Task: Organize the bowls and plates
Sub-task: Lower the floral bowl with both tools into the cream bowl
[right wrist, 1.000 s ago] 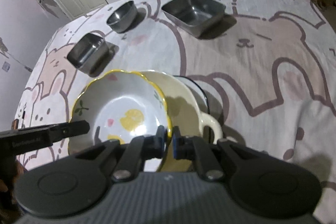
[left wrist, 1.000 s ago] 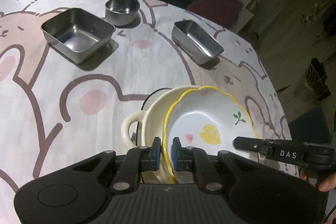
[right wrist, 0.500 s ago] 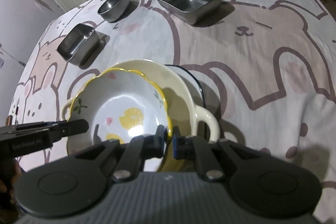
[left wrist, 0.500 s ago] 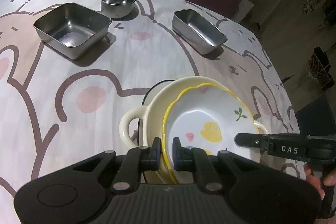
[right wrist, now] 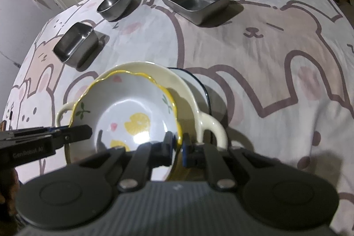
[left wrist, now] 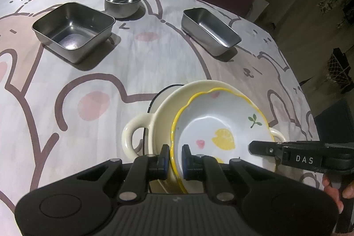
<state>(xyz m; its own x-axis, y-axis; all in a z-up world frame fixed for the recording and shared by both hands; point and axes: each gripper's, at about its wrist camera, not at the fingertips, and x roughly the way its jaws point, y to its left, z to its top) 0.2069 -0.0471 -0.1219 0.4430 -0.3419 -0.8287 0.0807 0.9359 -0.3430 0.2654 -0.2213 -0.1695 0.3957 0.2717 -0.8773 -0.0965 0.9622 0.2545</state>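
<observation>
Dim room; we work over a table under a cloth [left wrist: 154,59] printed with cartoon bears and rabbits, cabinets and chairs beyond it.

Far side, well apart from each other: a square steel tray [left wrist: 73,31], a narrow steel loaf tin [left wrist: 210,31], a round steel bowl [left wrist: 123,1].

Near side, the stack: a cream two-handled bowl [left wrist: 154,125] sitting over a dark-rimmed plate [left wrist: 163,90], of which only an edge shows. Inside it, a scalloped yellow-rimmed dish [left wrist: 221,125] with a lemon print, tilted.

Our left gripper [left wrist: 176,156] is clamped on the dish's rim on its own side; our right gripper [right wrist: 179,145] pinches the opposite rim. So the dish lies directly between the two tools, each equally near. We judge the coming move turns on whether the dish seats level in the cream bowl.

Writing: "DAS" on the right gripper's finger in the left view; a blurred label on the left gripper's finger in the right view, unreadable. Dark sign behind: "HAVE A NICE DAY!"
</observation>
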